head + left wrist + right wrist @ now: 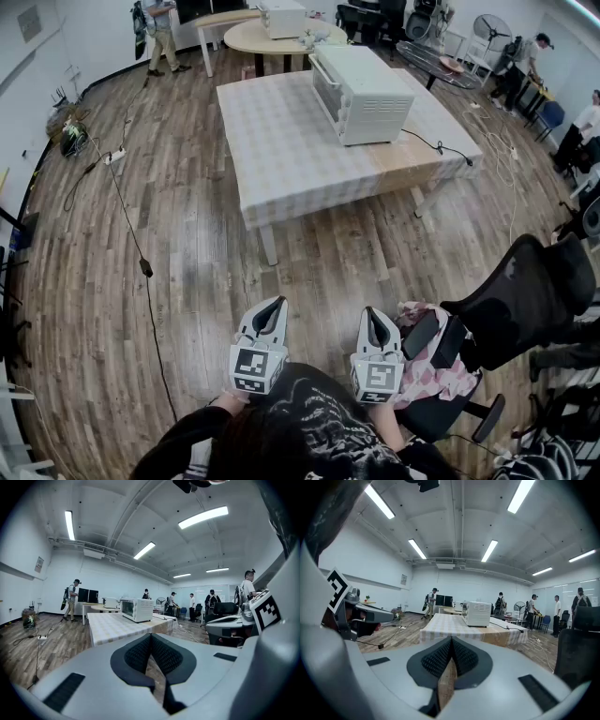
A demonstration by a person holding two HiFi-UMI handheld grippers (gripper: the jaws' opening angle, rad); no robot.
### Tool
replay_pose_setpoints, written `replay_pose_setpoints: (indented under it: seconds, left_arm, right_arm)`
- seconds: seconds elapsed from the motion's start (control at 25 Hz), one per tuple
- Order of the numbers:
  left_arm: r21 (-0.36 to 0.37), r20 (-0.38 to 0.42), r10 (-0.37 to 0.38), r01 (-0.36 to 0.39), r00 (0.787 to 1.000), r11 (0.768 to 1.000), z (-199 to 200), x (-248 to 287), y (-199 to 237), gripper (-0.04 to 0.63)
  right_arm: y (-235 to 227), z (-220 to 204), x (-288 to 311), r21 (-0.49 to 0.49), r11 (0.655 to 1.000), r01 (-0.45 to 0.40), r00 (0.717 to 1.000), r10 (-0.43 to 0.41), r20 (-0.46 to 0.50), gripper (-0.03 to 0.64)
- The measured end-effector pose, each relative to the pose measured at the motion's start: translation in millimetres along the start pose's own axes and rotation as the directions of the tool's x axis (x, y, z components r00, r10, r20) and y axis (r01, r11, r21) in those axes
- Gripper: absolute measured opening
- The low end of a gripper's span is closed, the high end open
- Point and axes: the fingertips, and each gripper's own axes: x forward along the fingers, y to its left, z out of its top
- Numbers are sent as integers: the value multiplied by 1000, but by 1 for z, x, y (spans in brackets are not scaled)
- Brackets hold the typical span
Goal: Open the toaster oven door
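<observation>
Oven point(361, 89) sat well ahead on surface point(281, 169), door side facing left, right hand-held gripper point(373, 314) slightly nearer than left hand-held gripper point(277, 305); both clenched, empty.

We find the toaster oven point(361, 94) on the table point(291, 159), toward its far right, well ahead of our left tool point(273, 305) and right tool point(373, 314), which sit side by side; a chair point(525, 300) stands right of them.
</observation>
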Motion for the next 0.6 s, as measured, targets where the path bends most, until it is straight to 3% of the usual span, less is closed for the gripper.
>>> replay_pose_setpoints:
  seconds: [0.4, 0.6]
  left_arm:
    - [8, -11, -11, 11, 1000, 1000, -4, 9, 6, 18]
    - [11, -15, -24, 25, 1000, 1000, -3, 17, 14, 18]
  right_arm:
    - [-3, -6, 11, 7, 1000, 19, 1000, -19, -15, 6]
    - [-7, -3, 19, 81, 996, 44, 999, -46, 12, 9]
